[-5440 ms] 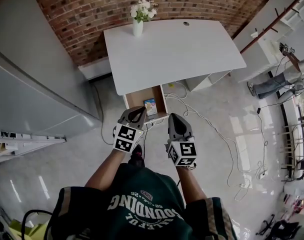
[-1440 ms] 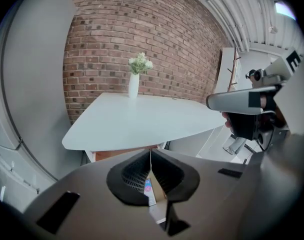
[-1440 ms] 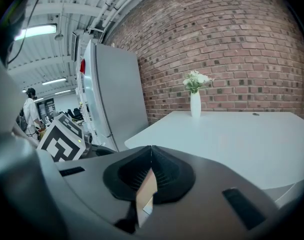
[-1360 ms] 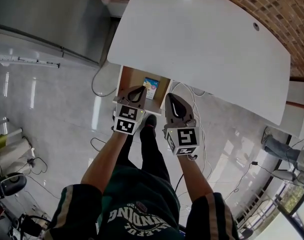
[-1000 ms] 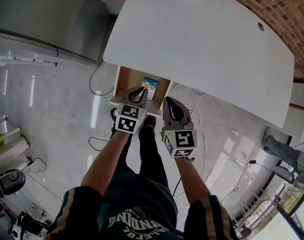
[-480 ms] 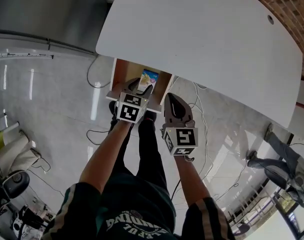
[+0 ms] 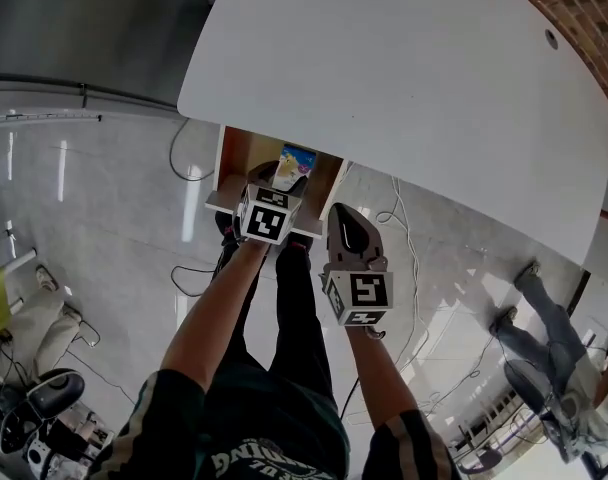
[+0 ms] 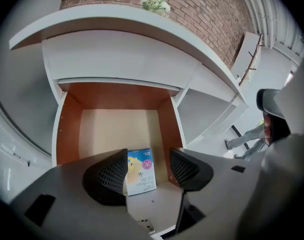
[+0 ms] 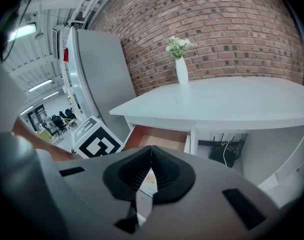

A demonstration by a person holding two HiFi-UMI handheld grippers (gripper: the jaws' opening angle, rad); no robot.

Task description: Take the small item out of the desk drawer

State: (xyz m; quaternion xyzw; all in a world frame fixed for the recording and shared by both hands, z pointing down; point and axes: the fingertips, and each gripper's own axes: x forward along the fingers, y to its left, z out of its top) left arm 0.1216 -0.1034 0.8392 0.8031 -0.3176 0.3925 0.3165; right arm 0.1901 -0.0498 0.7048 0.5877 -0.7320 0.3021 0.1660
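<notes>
Brick wall (image 9: 227,29) behind white bench (image 7: 404,88); open wood-lined drawer (image 8: 114,126) under it. Left gripper (image 8: 148,156) jaws just opening, moderately apart. Small blue-and-white box (image 8: 141,176) on drawer floor, between them, ungripped. Right gripper (image 9: 151,149) jaws together, empty.

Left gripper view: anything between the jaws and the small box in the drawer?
Nothing visible. The left gripper has just been opening its jaws, still empty, above the small blue-and-white box lying flat in the open brown-walled drawer.
</notes>
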